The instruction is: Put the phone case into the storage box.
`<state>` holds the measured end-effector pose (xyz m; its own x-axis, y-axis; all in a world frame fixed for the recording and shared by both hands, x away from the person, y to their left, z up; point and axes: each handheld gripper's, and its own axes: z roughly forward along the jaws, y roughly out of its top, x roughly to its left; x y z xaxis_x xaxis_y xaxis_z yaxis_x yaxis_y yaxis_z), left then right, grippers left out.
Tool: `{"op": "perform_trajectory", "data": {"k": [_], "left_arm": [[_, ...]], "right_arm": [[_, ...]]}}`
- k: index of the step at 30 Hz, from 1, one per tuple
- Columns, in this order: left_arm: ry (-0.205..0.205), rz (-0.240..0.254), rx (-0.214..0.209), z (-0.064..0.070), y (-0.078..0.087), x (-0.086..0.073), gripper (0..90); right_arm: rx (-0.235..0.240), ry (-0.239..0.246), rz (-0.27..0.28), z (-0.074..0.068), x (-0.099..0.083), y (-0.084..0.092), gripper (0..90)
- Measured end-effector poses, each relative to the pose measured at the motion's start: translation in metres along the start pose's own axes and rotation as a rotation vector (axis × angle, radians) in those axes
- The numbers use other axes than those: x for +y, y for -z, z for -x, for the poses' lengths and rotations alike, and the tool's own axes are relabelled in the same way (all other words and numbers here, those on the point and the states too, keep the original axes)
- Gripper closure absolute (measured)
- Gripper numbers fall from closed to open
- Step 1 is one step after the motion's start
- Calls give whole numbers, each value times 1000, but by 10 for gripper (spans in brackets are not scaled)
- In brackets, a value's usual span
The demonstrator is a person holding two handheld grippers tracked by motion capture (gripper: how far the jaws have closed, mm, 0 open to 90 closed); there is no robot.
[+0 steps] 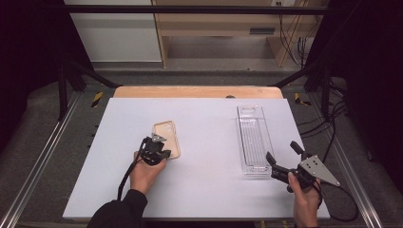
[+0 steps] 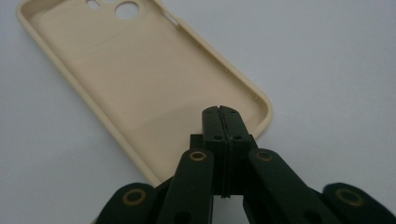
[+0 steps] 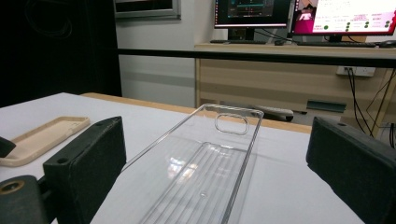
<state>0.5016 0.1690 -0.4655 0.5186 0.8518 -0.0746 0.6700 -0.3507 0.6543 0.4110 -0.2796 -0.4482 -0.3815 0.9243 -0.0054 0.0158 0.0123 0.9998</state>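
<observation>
**Two hand-held grippers at a phone case and a clear tray**

A person worked at a white table (image 1: 199,190) with a gripper in each hand. The left gripper (image 2: 223,116) had its jaws pressed fully together, with nothing seen between them. Its tips were over the near end of a beige phone case (image 2: 135,88), close to the near rim. Whether the tips touched the case could not be told. The case lay flat on the table with its hollow side up, stretching away from the gripper, its camera holes at the far end.

The right gripper (image 1: 281,159) was well apart from the left one and its jaws stood wide open, holding nothing. Just ahead of its jaws lay a long clear plastic tray (image 1: 253,140), running away from the gripper, its near end level with the jaw tips.
</observation>
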Motion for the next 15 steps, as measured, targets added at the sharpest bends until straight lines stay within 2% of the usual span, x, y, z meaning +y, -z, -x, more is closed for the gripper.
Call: {"op": "perform_trajectory", "data": {"k": [4, 6, 8, 15], "left_arm": [[16, -5, -33, 5, 3, -5, 900], [10, -6, -43, 11, 4, -8, 900], [22, -2, -66, 17, 6, -12, 900], [14, 2, -106, 32, 9, -22, 900]], "right_arm": [[-3, -3, 1, 1, -1, 0, 53], [-4, -4, 0, 1, -1, 0, 53], [-3, -5, -7, 1, -1, 0, 54], [-4, -4, -12, 1, -3, -1, 55]]}}
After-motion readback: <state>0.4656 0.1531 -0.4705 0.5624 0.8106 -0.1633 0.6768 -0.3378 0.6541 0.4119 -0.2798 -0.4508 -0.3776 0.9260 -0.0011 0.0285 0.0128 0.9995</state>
